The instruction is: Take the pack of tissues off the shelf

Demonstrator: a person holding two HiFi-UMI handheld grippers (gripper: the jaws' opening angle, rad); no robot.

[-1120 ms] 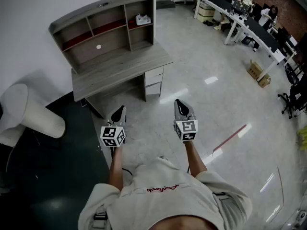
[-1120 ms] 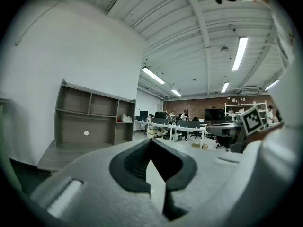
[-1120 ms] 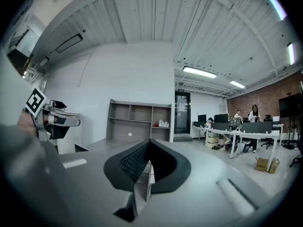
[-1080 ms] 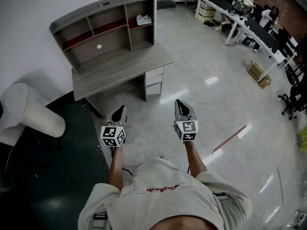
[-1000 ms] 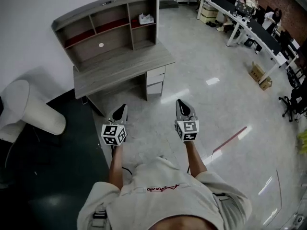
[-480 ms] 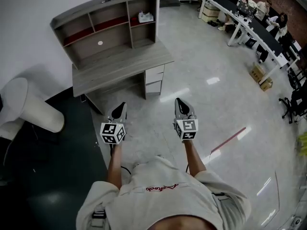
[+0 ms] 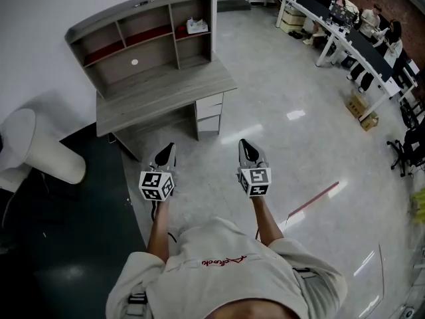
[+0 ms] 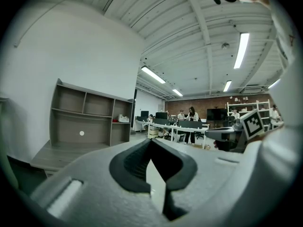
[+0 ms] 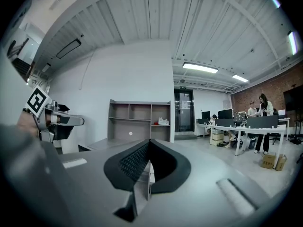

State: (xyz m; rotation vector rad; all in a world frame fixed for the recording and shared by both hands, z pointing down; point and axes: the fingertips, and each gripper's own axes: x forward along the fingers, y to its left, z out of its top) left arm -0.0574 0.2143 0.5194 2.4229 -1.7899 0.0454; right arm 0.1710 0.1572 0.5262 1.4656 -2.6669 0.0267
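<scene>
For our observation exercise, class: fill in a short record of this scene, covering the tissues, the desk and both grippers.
Pack of tissues: in the shelf's upper right compartment, untouched
Desk: under the shelf, against the white wall
Left gripper: shut, empty, short of the desk
Right gripper: shut, empty, short of the desk

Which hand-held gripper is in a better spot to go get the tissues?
Probably the right hand-held gripper: in its view the pack of tissues sits almost straight ahead above its closed jaws. The left hand-held gripper sees the shelf off to one side. Both are far away.
</scene>
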